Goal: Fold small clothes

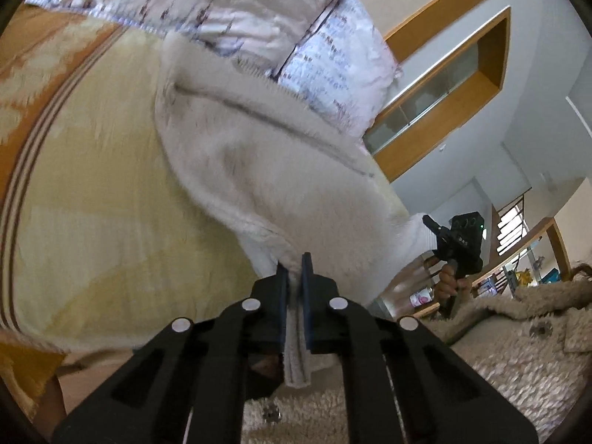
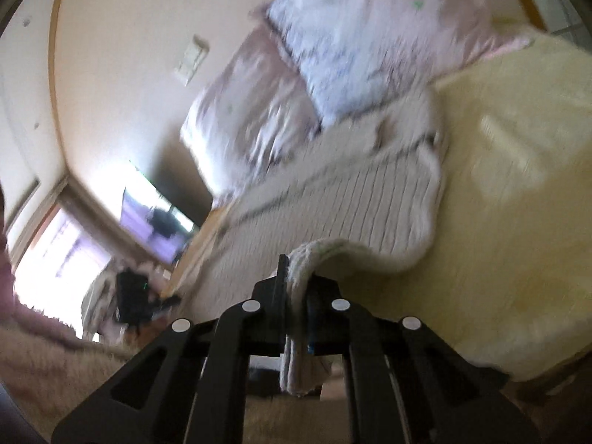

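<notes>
The left hand-held gripper (image 1: 295,272) is clamped on the hem of a cream sweater (image 1: 259,155), the right hand-held gripper (image 2: 296,277) on its ribbed edge. The sweater spans centre frame over a yellow bed (image 1: 92,185), pillows (image 1: 229,11) at the upper edge. No readable writing.

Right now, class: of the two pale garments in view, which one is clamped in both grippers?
The smooth zip-up jacket on the bed: both grippers pinch its ribbed hem. The curly buttoned coat lies loose beside it.

Garment (image 1: 259,170) on bed (image 1: 111,192), before pillows (image 1: 259,11)
</notes>
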Motion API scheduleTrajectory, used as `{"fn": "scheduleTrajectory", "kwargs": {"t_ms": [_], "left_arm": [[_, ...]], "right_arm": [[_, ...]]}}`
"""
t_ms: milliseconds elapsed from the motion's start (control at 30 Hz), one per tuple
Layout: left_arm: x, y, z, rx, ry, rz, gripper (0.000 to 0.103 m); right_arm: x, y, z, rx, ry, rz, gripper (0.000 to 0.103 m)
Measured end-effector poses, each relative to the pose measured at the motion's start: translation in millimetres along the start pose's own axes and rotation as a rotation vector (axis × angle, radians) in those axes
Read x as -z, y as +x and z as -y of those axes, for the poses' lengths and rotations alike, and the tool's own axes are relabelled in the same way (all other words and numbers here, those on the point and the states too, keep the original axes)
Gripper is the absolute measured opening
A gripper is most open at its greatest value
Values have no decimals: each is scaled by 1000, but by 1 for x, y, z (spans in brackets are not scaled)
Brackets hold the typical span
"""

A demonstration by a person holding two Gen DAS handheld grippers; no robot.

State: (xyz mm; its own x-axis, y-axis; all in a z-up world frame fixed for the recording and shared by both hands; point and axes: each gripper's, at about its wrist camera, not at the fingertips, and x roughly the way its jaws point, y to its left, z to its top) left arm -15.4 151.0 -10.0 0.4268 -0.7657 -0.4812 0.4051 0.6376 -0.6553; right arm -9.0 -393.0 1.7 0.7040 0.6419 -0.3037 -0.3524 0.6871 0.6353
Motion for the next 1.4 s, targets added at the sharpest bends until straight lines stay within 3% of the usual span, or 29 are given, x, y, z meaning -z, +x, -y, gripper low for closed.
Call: {"fn": "scheduleTrajectory", "kwargs": {"t_ms": [133, 333, 600, 800, 1067, 1167, 1233, 1300, 1400], "left_arm": [[-25, -11, -2, 7, 6, 92, 6], [-92, -14, -10, -46, -53, 209, 6], [-187, 21, -26, -107, -115, 248, 6], [-227, 61, -57, -138, -191, 236, 6], [-235, 100, -107, -155, -370, 215, 6], [-232, 107, -119, -142, -433, 206, 7], [-227, 107, -120, -128, -451, 202, 8], [-225, 104, -117, -109, -449, 203, 25], [-219, 96, -107, -85, -432, 199, 32]], "right_arm": [[-21, 10, -4, 39, -12, 73, 8], [-49, 34, -11, 117, -54, 76, 8], [-98, 61, -6, 203, -69, 142, 8], [-128, 100, 13, 242, -34, 109, 8], [-154, 156, 70, 332, 116, 14, 8], [-154, 169, 91, 333, 237, -54, 8], [-152, 166, 91, 304, 253, -61, 10], [-150, 161, 86, 296, 237, -59, 15], [-146, 151, 79, 278, 224, -69, 17]]}}
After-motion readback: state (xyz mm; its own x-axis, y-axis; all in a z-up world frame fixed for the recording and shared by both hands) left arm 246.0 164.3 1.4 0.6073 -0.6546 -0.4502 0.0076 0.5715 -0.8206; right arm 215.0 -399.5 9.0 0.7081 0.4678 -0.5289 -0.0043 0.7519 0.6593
